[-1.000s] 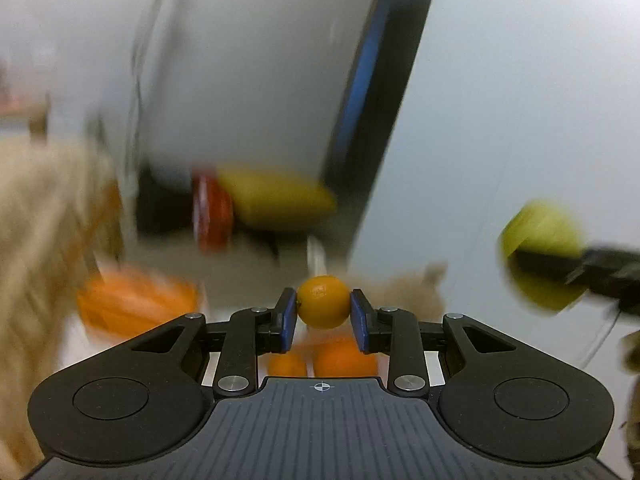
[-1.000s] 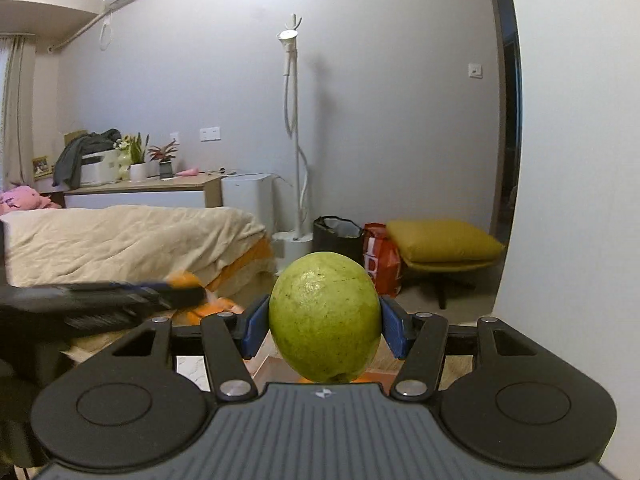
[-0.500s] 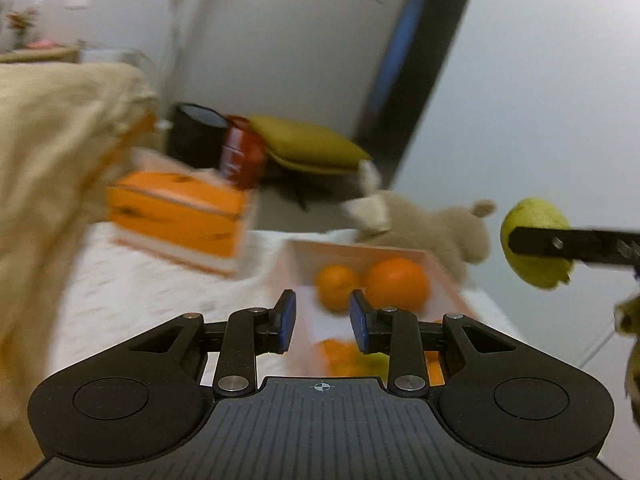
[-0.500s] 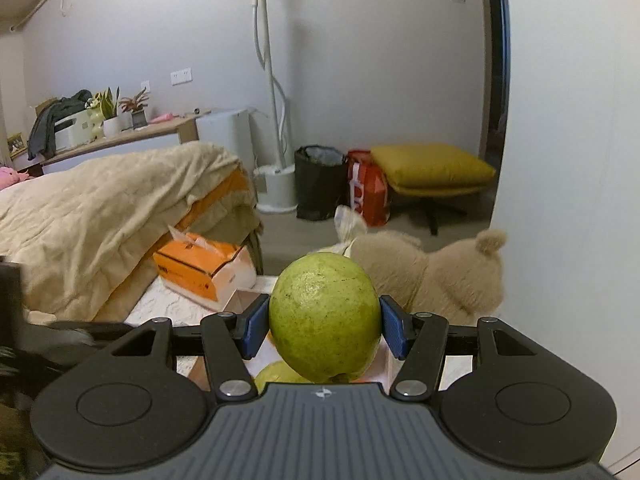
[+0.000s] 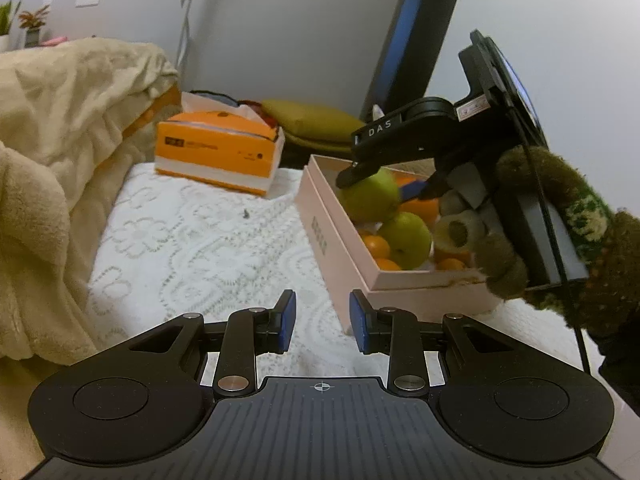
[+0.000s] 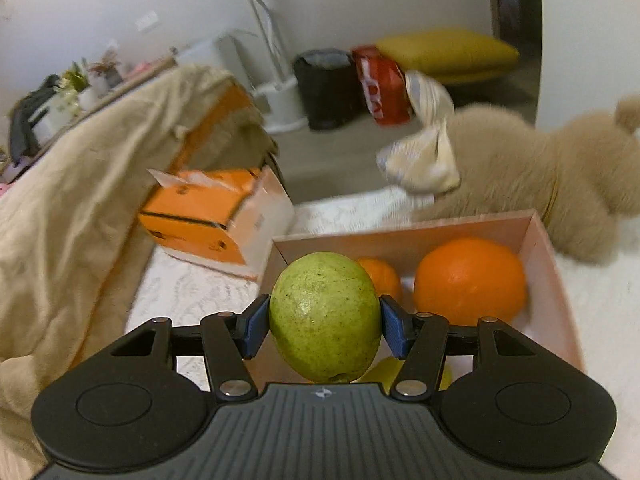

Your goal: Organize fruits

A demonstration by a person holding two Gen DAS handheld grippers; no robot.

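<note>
While clamped between the blue pads at lower centre of the right wrist view: green guava (image 6: 325, 316), gripped on both sides, hanging over the near end of the box.
Right gripper (image 6: 324, 322): clenched on the guava; in the left wrist view, reaching in from the right edge, tips down inside the box.
Left gripper (image 5: 322, 320): released, jaws apart with nothing between them, low over the white lace cloth (image 5: 192, 240), just left of the box's near corner.
Pink box (image 6: 554, 280): open-topped, right of centre on the cloth.
Box contents: large orange (image 6: 470, 282) at the far right end, small orange (image 6: 380, 276) behind the guava, second green fruit (image 5: 406, 240) and more small oranges toward the near end in the left wrist view.
Orange tissue box (image 5: 218, 156): farther back, upper left of the pink box, apart from it.
Beige blanket (image 5: 52, 140): piled along the left edge of both views.
Plush bear (image 6: 520, 176): beyond the box, upper right in the right wrist view.
</note>
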